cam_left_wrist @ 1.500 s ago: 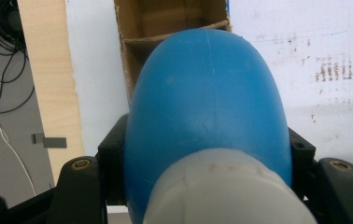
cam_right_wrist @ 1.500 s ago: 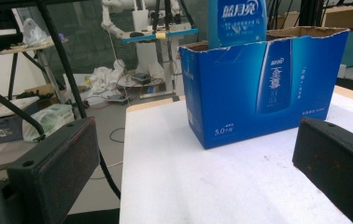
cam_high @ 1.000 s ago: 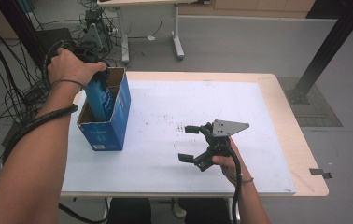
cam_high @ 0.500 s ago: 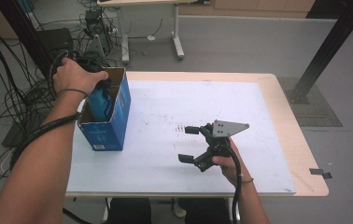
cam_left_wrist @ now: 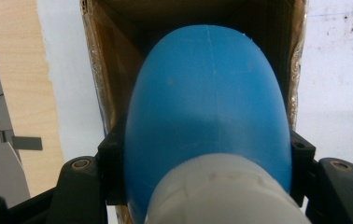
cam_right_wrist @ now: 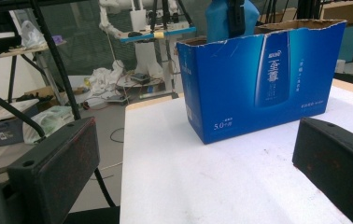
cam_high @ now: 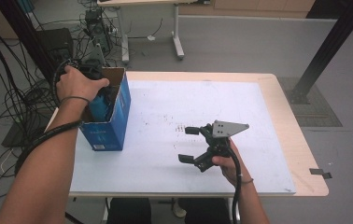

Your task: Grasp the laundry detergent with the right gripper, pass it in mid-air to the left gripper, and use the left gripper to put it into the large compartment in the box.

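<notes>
A: Where's your left gripper [cam_high: 101,95] right now?

B: At about ten o'clock on the white-topped wooden table [cam_high: 174,154], down in the open top of the tall blue cardboard box [cam_high: 111,123]. Your left hand [cam_high: 75,83] sits on it at the box's rim.

A: And what's it carrying?

B: Its jaws are clamped on a rounded blue plastic bottle with a white cap [cam_left_wrist: 209,126]. In the left gripper view the bottle points away from you into the brown inside of the box, with a black jaw pressed to each side of it and the white cap nearest the camera.

A: Can you see that from the other side?

B: In the right gripper view the blue box [cam_right_wrist: 263,79] stands upright on the white surface at about one o'clock, and the top of the blue bottle [cam_right_wrist: 221,18] with a black jaw on it sticks up above the torn rim.

A: Your right gripper [cam_high: 189,144]?

B: At about five o'clock on the table, well apart from the box, held in your right hand [cam_high: 228,163]. Its jaws stand wide with nothing between them, only bare white tabletop
</notes>
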